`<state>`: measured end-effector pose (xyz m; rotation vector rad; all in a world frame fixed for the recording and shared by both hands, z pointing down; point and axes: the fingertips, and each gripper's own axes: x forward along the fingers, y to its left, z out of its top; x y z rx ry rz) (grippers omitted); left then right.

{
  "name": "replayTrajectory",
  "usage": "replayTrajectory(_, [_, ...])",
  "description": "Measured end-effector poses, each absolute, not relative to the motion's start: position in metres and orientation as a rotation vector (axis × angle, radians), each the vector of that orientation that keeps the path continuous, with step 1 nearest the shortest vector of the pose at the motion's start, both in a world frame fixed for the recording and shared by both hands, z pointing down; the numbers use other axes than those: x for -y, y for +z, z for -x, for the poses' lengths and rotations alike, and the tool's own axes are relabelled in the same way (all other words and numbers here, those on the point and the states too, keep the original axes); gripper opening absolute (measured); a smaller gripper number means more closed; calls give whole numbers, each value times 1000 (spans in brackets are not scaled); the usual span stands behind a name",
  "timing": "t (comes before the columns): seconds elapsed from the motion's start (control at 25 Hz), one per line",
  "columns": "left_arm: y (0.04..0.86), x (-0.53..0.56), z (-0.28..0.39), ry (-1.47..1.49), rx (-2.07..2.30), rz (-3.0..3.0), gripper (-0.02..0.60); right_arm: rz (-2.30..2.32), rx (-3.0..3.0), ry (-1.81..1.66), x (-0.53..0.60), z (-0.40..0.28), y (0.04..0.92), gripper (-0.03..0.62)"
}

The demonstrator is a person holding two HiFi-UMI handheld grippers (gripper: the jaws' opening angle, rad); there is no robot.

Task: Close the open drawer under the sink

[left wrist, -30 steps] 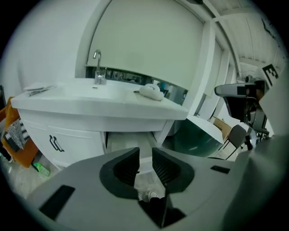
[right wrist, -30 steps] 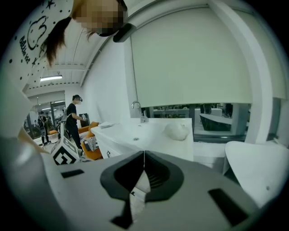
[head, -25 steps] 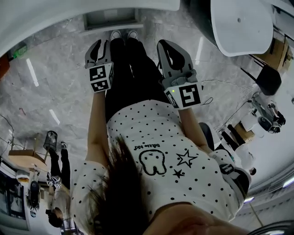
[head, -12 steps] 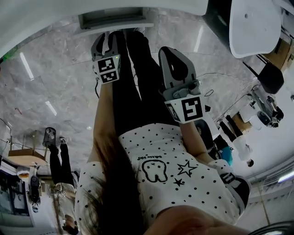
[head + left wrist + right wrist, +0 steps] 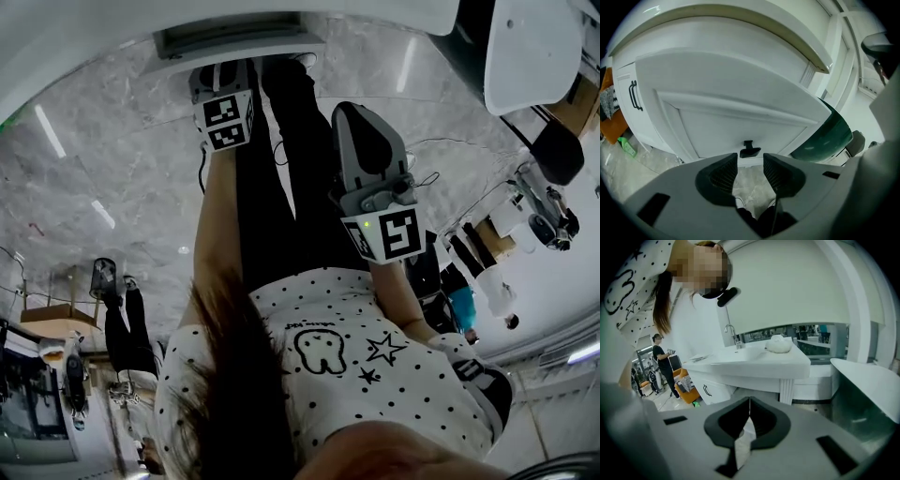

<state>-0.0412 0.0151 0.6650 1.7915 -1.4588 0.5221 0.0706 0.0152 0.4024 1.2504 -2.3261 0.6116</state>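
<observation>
The open drawer [image 5: 236,39] juts out from the white counter at the top of the head view. In the left gripper view its white panelled front [image 5: 736,112] fills the frame, with a small black handle [image 5: 749,150] at its lower edge. My left gripper [image 5: 750,165] sits just below that handle with its jaws opening and only floor showing between them. In the head view the left gripper [image 5: 223,77] reaches the drawer's near edge. My right gripper [image 5: 354,117] hangs lower and to the right, away from the drawer. Its jaws [image 5: 749,404] are shut on nothing and face the sink counter [image 5: 754,364].
A dark green curved unit [image 5: 830,133] stands right of the drawer. A cabinet door with a black handle [image 5: 633,96] is at its left. A faucet [image 5: 733,336] and a white lump [image 5: 778,344] sit on the counter. Other people [image 5: 117,319] stand on the marble floor.
Both grippers have gone down toward the floor, the left one farther, up to the drawer's edge. The person has bent lower.
</observation>
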Motion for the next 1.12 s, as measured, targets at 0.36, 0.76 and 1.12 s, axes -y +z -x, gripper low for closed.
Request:
replayTrajectory(0.36, [676, 5, 42, 559, 1492, -1763, 147, -1272, 2286, 623, -12, -81, 407, 15])
replayTrajectory(0.76, [674, 5, 43, 557, 1497, -1751, 141, -1262, 2284, 642, -11, -75, 409, 15])
replayTrajectory(1.12, [674, 4, 42, 547, 1502, -1736, 141, -1268, 2277, 650, -11, -80, 411, 15])
